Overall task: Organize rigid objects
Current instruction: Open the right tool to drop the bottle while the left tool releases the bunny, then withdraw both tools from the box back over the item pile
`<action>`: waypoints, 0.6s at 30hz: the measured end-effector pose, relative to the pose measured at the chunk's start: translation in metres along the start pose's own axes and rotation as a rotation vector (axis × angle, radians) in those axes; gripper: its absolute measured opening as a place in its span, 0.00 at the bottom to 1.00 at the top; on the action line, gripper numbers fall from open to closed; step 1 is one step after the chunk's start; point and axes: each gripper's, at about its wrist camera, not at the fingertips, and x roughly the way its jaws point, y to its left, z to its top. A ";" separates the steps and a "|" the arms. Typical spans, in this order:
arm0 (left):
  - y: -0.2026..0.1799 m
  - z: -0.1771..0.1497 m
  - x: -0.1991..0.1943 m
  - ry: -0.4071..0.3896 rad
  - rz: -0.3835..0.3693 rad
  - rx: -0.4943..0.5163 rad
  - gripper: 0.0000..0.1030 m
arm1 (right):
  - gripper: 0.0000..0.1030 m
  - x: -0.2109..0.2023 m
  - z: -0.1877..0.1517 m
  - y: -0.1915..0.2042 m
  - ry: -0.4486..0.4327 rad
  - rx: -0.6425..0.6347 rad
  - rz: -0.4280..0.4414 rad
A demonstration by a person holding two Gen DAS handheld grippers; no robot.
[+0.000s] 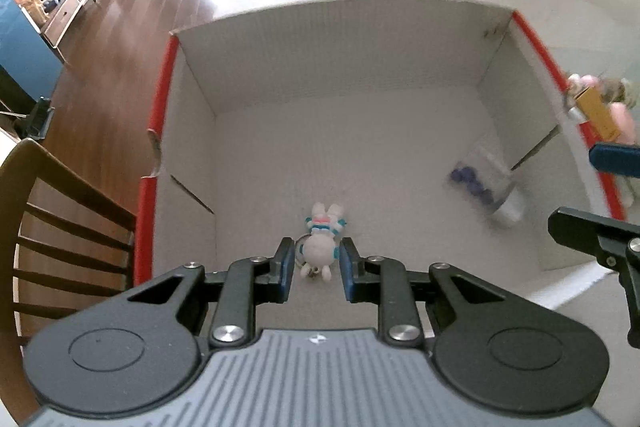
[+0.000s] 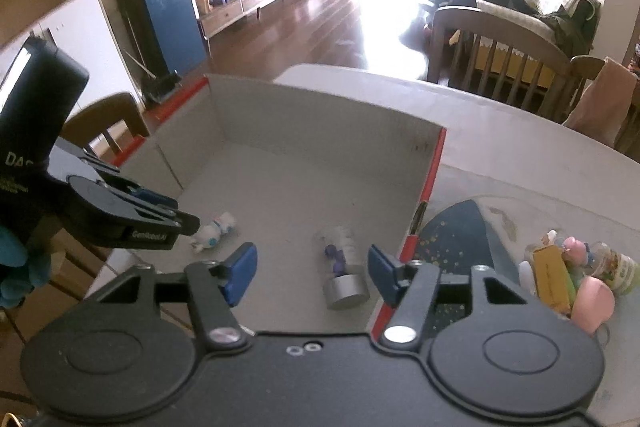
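Observation:
A cardboard box (image 1: pixel 340 59) (image 2: pixel 320 123), white inside with red edges, stands open on the table. On its floor lies a small white rabbit keychain (image 1: pixel 322 247) (image 2: pixel 214 229) with teal stripes. A clear little bottle (image 1: pixel 486 183) (image 2: pixel 344 267) with a silver cap and blue beads lies on its side further right. My left gripper (image 1: pixel 317 243) (image 2: pixel 184 217) hovers over the rabbit, pads a narrow gap apart and pressing on nothing. My right gripper (image 2: pixel 311 255) hangs open above the bottle, which lies below the pads untouched. One right finger (image 1: pixel 592 227) shows at the edge.
Right of the box a dark blue starry pouch (image 2: pixel 460 239) lies on the white table (image 2: pixel 520 147). Beyond it are a yellow packet (image 2: pixel 552 279) (image 1: pixel 596 111), a pink item (image 2: pixel 592 301) and a small jar (image 2: pixel 620 267). Wooden chairs (image 1: pixel 60 227) (image 2: pixel 500 47) flank the table.

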 end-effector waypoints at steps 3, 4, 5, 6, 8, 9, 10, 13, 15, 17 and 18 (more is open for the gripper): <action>-0.002 -0.009 -0.021 -0.044 -0.016 -0.010 0.22 | 0.62 -0.016 0.000 -0.001 -0.033 0.018 0.009; -0.005 -0.004 -0.028 -0.058 -0.023 -0.009 0.22 | 0.63 -0.021 0.000 -0.004 -0.043 0.026 0.013; -0.008 -0.005 -0.033 -0.070 -0.028 -0.007 0.22 | 0.63 -0.025 0.000 -0.003 -0.053 0.033 0.017; -0.010 -0.005 -0.040 -0.084 -0.033 -0.007 0.22 | 0.63 -0.030 -0.001 -0.004 -0.061 0.040 0.021; -0.011 0.005 -0.051 -0.109 -0.052 -0.007 0.22 | 0.67 -0.041 -0.003 -0.006 -0.082 0.050 0.028; -0.013 0.005 -0.057 -0.119 -0.058 -0.007 0.22 | 0.68 -0.045 -0.004 -0.007 -0.093 0.054 0.030; -0.016 0.011 -0.064 -0.129 -0.065 -0.005 0.22 | 0.71 -0.051 -0.006 -0.010 -0.103 0.059 0.034; -0.025 0.009 -0.079 -0.162 -0.088 0.001 0.22 | 0.74 -0.066 -0.012 -0.018 -0.132 0.075 0.043; -0.031 0.012 -0.090 -0.181 -0.110 0.006 0.22 | 0.76 -0.077 -0.017 -0.024 -0.150 0.085 0.042; -0.039 0.012 -0.097 -0.192 -0.127 0.011 0.22 | 0.78 -0.088 -0.024 -0.033 -0.167 0.097 0.041; -0.045 0.011 -0.097 -0.200 -0.137 0.016 0.22 | 0.78 -0.093 -0.026 -0.035 -0.172 0.104 0.037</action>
